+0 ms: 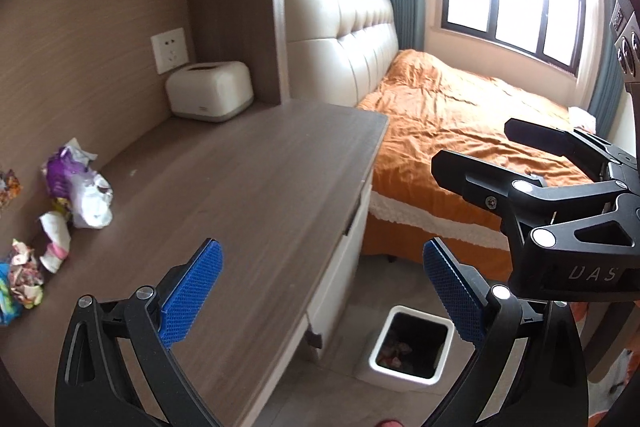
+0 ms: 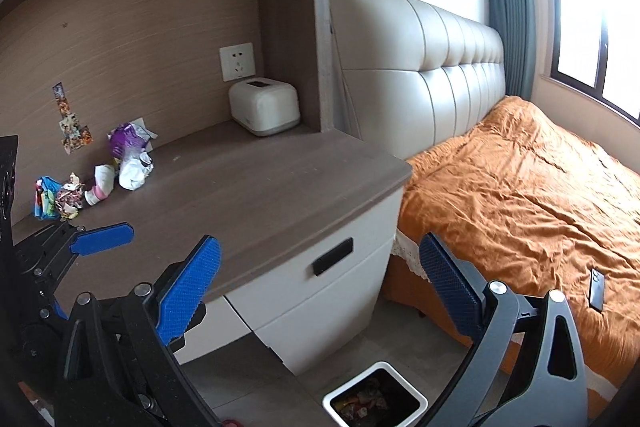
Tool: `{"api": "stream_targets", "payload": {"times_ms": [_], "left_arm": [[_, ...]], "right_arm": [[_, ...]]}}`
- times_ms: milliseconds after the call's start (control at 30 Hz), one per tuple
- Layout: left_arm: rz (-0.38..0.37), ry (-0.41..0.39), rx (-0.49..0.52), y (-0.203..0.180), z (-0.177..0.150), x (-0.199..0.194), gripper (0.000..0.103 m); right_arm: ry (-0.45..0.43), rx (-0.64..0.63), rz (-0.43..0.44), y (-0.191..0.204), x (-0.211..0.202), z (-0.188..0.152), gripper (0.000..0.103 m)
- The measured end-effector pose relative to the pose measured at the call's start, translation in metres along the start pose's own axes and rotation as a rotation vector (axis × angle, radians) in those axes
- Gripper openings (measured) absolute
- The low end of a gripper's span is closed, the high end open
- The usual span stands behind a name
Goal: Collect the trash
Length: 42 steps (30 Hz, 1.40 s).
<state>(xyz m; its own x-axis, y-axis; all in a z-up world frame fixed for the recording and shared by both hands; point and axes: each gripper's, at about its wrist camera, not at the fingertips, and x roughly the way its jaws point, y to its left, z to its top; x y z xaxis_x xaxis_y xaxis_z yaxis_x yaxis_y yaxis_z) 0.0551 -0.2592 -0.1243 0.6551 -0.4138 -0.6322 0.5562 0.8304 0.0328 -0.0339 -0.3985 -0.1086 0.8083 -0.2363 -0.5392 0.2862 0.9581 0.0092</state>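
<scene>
Both my left gripper (image 1: 320, 291) and right gripper (image 2: 320, 287) stand spread wide, holding nothing. The crumpled wrappers (image 2: 96, 173) lie on the desk (image 2: 260, 195) against its back wall, well apart from my fingers. The white bin (image 2: 375, 403) sits on the floor below, already containing scraps.
</scene>
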Motion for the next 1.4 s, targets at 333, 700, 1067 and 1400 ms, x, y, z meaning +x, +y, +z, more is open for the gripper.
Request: {"api": "stream_targets", "payload": {"times_ms": [333, 700, 1067, 1400], "left_arm": [[0.164, -0.05, -0.102, 0.088, -0.002, -0.041, 0.098], [0.298, -0.048, -0.178, 0.183, -0.013, -0.05, 0.098], [0.269, 0.009, -0.178, 0.267, -0.007, 0.017, 0.098], [0.231, 0.092, -0.165, 0.308, -0.008, 0.07, 0.096]], "right_arm": [[-0.036, -0.093, 0.143, 0.085, 0.022, 0.039, 0.099], [-0.017, -0.168, 0.241, 0.177, 0.067, 0.059, 0.099], [0.007, -0.244, 0.247, 0.249, 0.155, 0.08, 0.099], [0.119, -0.259, 0.266, 0.284, 0.232, 0.08, 0.099]]}}
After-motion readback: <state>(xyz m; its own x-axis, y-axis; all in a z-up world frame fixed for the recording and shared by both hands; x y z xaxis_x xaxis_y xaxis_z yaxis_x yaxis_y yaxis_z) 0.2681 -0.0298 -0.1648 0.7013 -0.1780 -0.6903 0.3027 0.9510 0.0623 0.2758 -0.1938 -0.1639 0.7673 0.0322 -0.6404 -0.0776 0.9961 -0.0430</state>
